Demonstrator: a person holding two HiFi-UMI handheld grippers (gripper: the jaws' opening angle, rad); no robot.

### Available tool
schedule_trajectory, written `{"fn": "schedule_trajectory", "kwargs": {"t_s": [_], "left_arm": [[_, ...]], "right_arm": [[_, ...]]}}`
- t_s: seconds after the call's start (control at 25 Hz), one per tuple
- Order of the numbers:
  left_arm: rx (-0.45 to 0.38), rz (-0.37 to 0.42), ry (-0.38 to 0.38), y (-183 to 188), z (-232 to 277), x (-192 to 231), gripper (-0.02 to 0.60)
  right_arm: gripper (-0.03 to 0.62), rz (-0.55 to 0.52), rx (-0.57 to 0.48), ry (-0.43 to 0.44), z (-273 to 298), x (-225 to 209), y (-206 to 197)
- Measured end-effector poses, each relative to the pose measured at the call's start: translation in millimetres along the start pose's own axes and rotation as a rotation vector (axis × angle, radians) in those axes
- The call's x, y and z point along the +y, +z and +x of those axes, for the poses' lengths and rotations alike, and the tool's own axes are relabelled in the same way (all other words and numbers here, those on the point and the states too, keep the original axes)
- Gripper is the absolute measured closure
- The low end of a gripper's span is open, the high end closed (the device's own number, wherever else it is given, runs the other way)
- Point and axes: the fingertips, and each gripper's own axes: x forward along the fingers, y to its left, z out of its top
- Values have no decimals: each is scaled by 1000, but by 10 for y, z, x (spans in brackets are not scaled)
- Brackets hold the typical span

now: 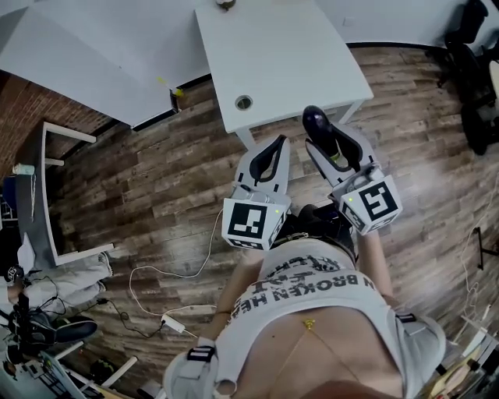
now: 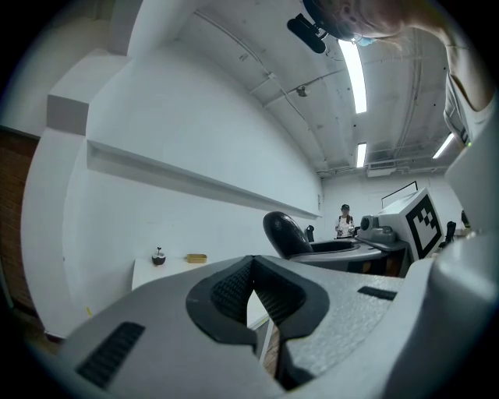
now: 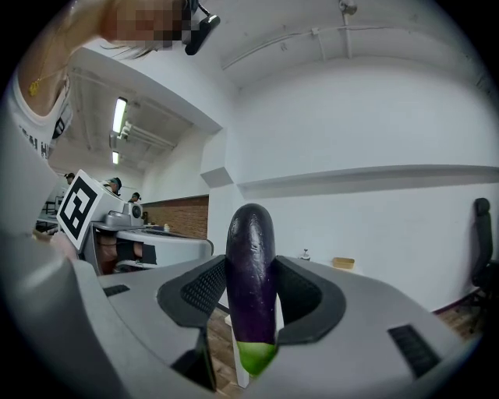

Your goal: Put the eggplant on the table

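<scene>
While the left tongs [image 2: 251,290] sit closed, the right tongs [image 1: 324,135] clamp the eggplant [image 3: 251,273].

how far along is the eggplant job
Done: the eggplant is picked up, clamped upright in the right gripper. In hand: it is held at the near edge of the white table, not resting on it. Left: set it on the tabletop and open the jaws. The left gripper is shut and empty.

Wide bare tabletop [image 1: 288,54] ahead; small object [image 1: 226,4] at far edge
</scene>
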Motion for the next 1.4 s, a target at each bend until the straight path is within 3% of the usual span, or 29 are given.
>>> {"fn": "schedule_trajectory", "kwargs": {"t_s": [0.4, 0.76, 1.4], "left_arm": [[21, 1, -12, -19, 297, 109, 575], [35, 20, -11, 59, 1155, 295, 575], [33, 21, 74, 209, 2177, 450, 575]], "right_arm": [[396, 6, 18, -20, 162, -310, -48], [396, 13, 10, 15, 614, -1018, 13], [396, -2, 22, 108, 1092, -2011, 33]]}}
